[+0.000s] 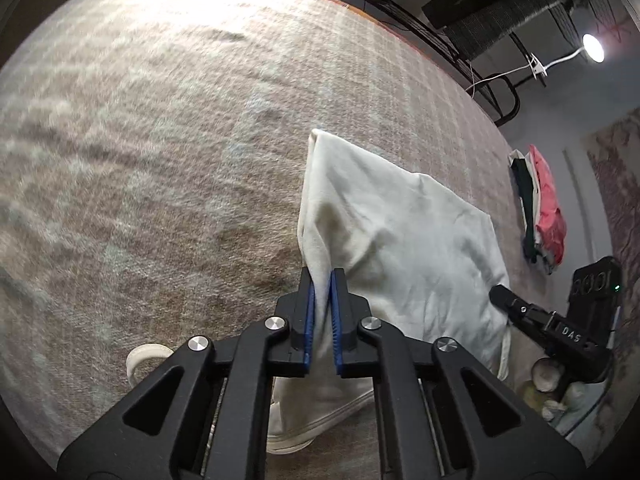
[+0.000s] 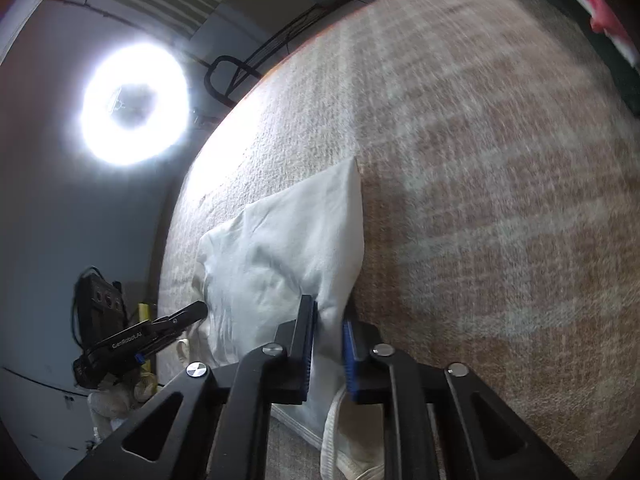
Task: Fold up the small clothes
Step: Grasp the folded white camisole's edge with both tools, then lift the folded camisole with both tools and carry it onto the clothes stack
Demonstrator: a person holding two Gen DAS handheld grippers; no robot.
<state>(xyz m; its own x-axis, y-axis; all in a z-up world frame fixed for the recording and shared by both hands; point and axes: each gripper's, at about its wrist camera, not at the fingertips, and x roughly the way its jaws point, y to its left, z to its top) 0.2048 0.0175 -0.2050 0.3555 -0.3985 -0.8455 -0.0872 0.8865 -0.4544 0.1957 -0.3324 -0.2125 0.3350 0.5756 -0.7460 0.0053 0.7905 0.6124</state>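
Holding a cream garment (image 1: 400, 232) up off the bed (image 1: 160, 140), both the left gripper (image 1: 322, 312) and right gripper (image 2: 328, 344) clench its edge. Folding looks mid-way; a clothes pile (image 1: 540, 212) sits at 3 o'clock.

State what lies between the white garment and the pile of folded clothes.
Only bare beige woven bedcover separates the white cotton garment from the red-and-dark pile, per the left wrist view.

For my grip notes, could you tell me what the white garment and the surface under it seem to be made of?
Garment: soft matte knit, probably cotton; it drapes and creases, with a ribbed hem. Surface: a beige checked blanket or rug, apparently woven; fuzzy, dull nap. Both grippers pinch the garment.
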